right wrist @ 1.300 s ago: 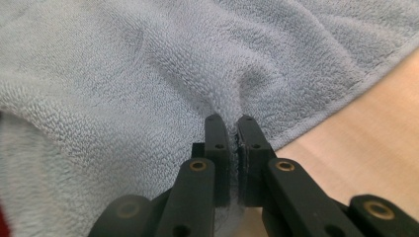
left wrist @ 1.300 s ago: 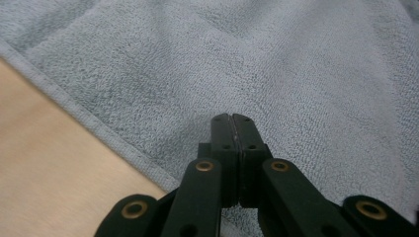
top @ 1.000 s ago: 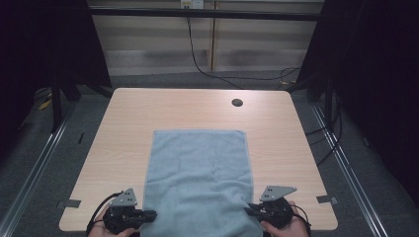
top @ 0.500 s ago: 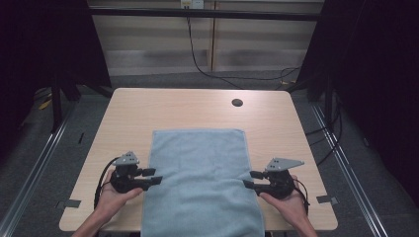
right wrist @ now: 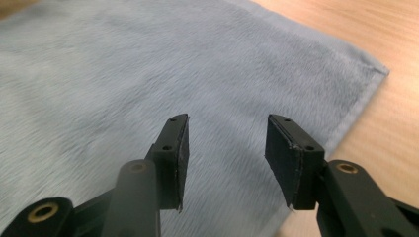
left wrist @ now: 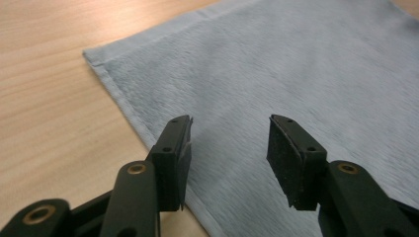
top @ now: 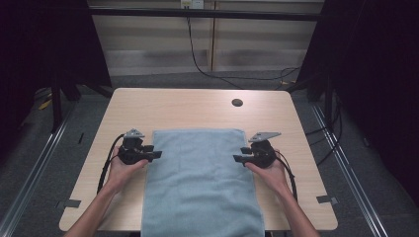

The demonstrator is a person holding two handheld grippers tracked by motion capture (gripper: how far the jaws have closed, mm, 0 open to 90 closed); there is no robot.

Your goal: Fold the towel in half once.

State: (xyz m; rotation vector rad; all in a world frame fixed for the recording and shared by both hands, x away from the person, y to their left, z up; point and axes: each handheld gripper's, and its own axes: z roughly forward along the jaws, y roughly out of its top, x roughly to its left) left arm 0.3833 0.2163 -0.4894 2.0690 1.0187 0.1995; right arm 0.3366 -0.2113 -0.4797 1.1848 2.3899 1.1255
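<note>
A: Status, quick?

B: Towel [top: 200,182] lies flat on the table [top: 163,106], near end hanging over the front edge, far end square and smooth. Looks like the spreading's done or a fold's abt to start (my guess: fold, since both hands sit at the far part of the long sides). No fold made yet, so that's all left.

A: Hand-held grippers?

B: Left hand-held gripper [top: 157,154] is at the towel's left hem, tips just over the edge. Right hand-held gripper [top: 238,159] mirrors it on the right hem. Both have jaws apart, roughly mid-wide, just been opening, nothing pinched btwn them.

A: Sure nothing's held?

B: Yep. In the left gripper view the left hand-held gripper [left wrist: 230,143] has cloth under the gap, hem running past its left jaw, pads clear of fabric. Right gripper view: right hand-held gripper [right wrist: 227,143] hangs over the towel [right wrist: 123,89], its far corner off to the upper right.

A: Beyond that?

B: Bare wood w/ a small dark hole [top: 237,102] near the far edge, well apart from the towel.
</note>
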